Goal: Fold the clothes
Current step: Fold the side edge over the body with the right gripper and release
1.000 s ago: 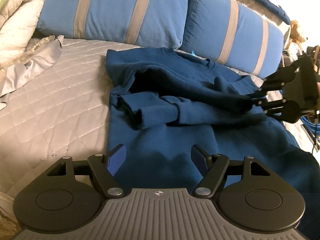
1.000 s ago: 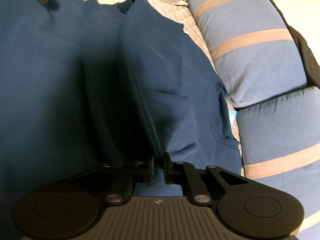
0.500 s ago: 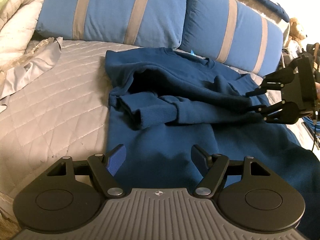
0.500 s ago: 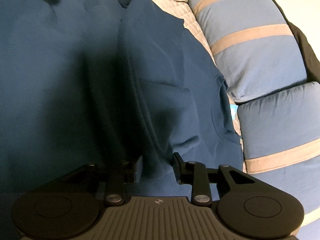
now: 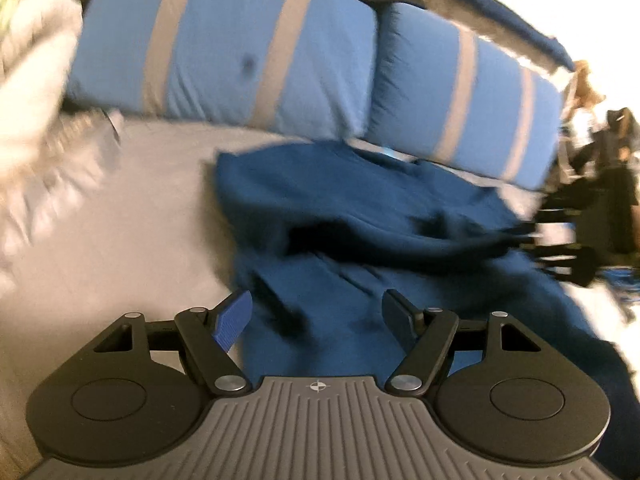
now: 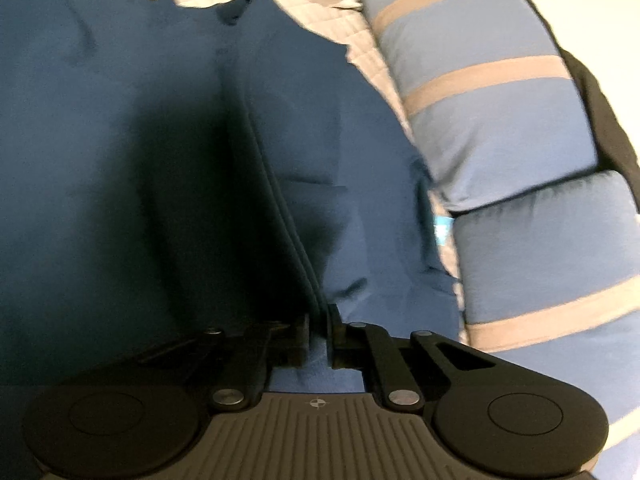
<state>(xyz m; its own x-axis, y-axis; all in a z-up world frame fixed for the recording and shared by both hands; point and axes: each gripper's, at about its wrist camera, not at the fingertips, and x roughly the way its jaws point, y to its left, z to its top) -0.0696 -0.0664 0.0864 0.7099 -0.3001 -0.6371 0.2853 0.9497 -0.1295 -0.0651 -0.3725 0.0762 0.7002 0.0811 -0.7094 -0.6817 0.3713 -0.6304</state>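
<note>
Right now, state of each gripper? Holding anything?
Left gripper: open, holding nothing, over the blue sweatshirt.
Right gripper: fingers closed on a fold of the sweatshirt.

Sweater (image 5: 360, 216) solid dark navy blue. Two pillows (image 5: 240, 52) lighter blue with tan-grey stripes. Bed cover (image 5: 140, 216) pale grey, diamond-quilted at its edge in right view. Left gripper (image 5: 316, 316) black with blue pads (image 5: 232, 320); right gripper (image 6: 318, 332) black, grey ribbed body.
</note>
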